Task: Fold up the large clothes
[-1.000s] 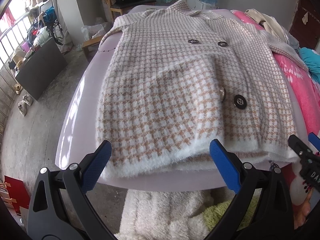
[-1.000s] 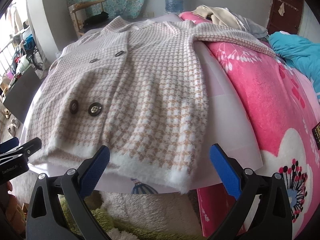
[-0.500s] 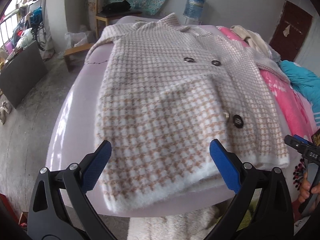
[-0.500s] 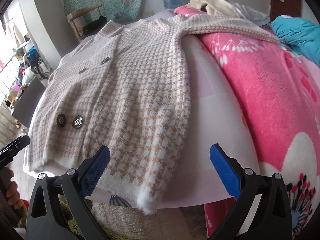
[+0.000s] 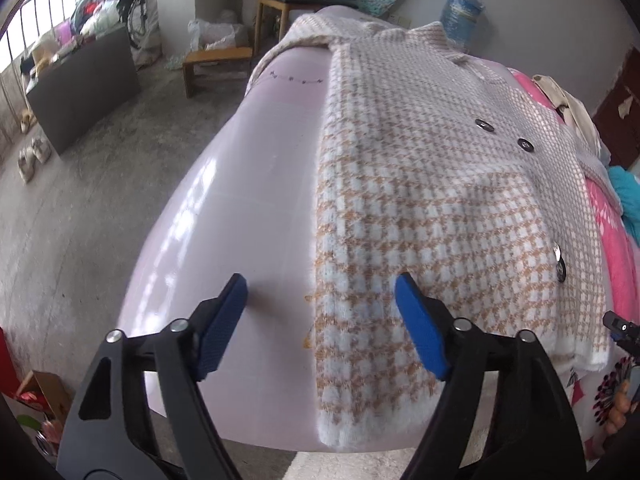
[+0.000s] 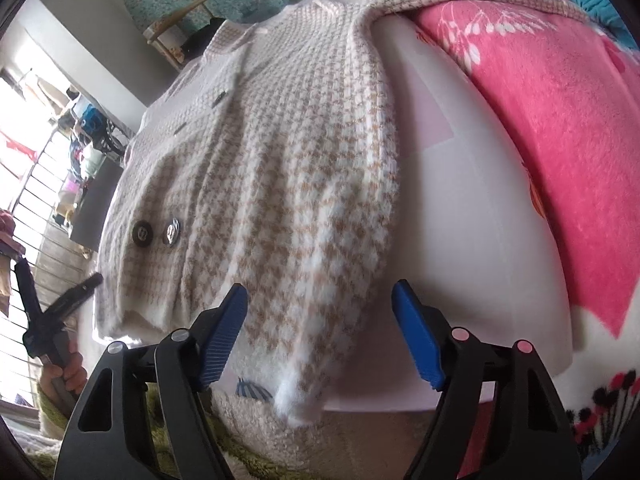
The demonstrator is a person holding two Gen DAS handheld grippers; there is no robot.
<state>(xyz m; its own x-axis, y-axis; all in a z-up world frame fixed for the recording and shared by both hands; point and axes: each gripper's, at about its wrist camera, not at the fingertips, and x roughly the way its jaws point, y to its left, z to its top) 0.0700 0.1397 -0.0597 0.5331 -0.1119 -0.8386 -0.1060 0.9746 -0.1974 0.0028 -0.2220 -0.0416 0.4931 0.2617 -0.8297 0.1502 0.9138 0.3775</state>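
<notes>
The left gripper has just been closing its jaws, yet they stand well apart; its blue pads straddle the near left edge of the houndstooth coat at lower centre of the left view, one over bare table, one over the knit, and neither presses on cloth. The right gripper has likewise been narrowing and grips nothing — the coat's right hem corner droops between its pads at the bottom of the right view. The coat lies flat, buttons up, along the pale pink table, its collar toward the top of the frame and one sleeve trailing onto the pink blanket at upper right.

The risks appear to be these: the thick, fuzzy knit may let the pads pinch only the top layer, so the fold would drag unevenly — or the overhanging hem could slide off the glossy tabletop if it is pulled toward the bottom of the frame.
</notes>
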